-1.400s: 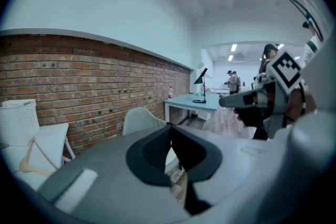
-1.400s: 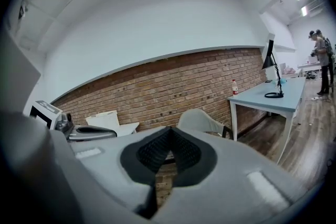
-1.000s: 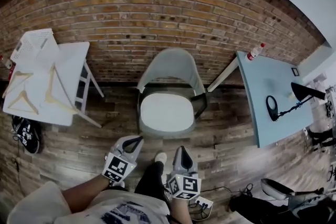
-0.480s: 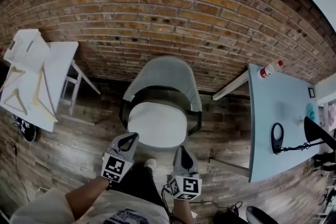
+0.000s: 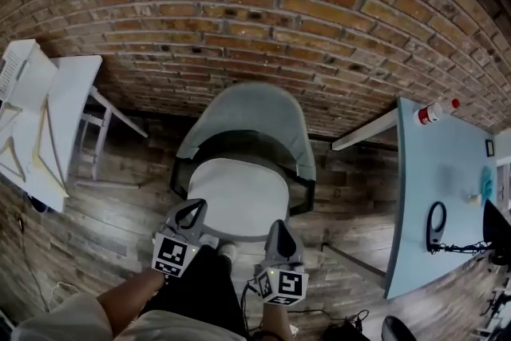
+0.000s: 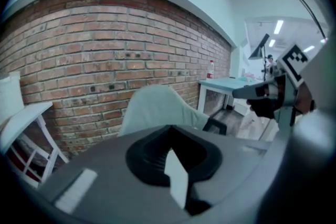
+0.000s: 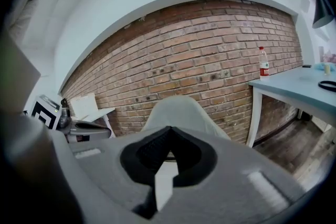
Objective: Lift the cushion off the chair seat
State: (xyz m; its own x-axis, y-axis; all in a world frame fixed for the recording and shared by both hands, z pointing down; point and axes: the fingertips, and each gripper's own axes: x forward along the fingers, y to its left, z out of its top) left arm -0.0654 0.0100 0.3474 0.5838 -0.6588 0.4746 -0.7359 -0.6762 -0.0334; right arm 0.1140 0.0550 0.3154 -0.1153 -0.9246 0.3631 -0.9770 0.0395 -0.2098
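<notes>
**Cushion on the seat, both grippers at its front edge**

The white cushion lies flat on the seat of the grey chair, whose back faces the brick wall; the left gripper and the right gripper hover side by side at the seat's front edge; each has its jaws closed together, tips meeting, nothing between them; a bottle stands at the far corner of the blue table.
</notes>
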